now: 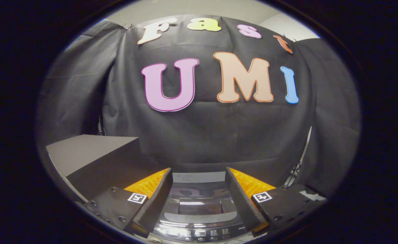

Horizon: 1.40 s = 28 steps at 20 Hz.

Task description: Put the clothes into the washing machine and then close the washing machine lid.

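The gripper (pixel 199 176) is being held wide open and empty at the frame's bottom, the closed-lidded washing machine (pixel 199 211) lying between its fingers, a grey-topped box (pixel 83 152) at lower left before the black cloth wall (pixel 205 135).

tongs (pixel 199 179) spread, nothing btwn, closed washer lid (pixel 199 205) below, box (pixel 93 159) left

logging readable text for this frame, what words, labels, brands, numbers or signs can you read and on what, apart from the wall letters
None can be quoted.
Washer control panel: small print by the buttons, plus a mark at its far end, too small and blurred to read.
Square tags on the gripper: black-and-white patterns, not text.
The open fingers hold nothing; the washer lid shows between them.
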Tool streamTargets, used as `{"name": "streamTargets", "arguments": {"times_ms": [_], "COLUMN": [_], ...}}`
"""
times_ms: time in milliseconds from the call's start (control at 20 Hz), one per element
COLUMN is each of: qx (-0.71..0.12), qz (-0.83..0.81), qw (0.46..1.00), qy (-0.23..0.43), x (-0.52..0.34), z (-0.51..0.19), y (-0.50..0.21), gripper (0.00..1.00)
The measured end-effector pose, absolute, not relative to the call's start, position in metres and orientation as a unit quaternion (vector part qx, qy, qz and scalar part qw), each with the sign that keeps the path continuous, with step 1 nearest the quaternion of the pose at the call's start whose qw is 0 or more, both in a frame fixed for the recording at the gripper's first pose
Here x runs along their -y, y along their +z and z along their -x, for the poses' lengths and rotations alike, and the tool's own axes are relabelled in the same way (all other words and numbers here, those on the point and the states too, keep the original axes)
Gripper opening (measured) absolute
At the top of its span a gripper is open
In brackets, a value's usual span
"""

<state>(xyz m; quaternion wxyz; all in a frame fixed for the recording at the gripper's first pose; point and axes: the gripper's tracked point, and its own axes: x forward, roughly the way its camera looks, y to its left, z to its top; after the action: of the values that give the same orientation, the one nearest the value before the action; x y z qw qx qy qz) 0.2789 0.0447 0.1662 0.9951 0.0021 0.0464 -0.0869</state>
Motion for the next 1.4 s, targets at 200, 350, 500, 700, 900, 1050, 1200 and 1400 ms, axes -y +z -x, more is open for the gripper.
{"name": "streamTargets", "arguments": {"times_ms": [200, 350, 500, 700, 900, 1050, 1200, 1400], "qx": [-0.017, 0.012, 0.037, 0.053, 0.053, 0.031, 0.013, 0.014], "qz": [0.018, 0.044, 0.054, 0.074, 0.088, 0.076, 0.046, 0.014], "qw": [0.996, 0.996, 0.995, 0.992, 0.993, 0.996, 0.999, 1.0], "qy": [-0.084, -0.075, -0.081, -0.089, -0.059, -0.037, -0.022, 0.004], "x": [-0.034, -0.027, -0.015, 0.004, 0.002, 0.001, 0.002, -0.003], "z": [-0.236, -0.196, -0.152, -0.1, -0.067, -0.05, -0.039, -0.029], "y": [0.162, 0.157, 0.147, 0.118, 0.081, 0.046, 0.022, 0.012], "gripper": [0.98, 0.98, 0.99, 0.99, 0.98, 0.97, 0.97, 0.97]}}
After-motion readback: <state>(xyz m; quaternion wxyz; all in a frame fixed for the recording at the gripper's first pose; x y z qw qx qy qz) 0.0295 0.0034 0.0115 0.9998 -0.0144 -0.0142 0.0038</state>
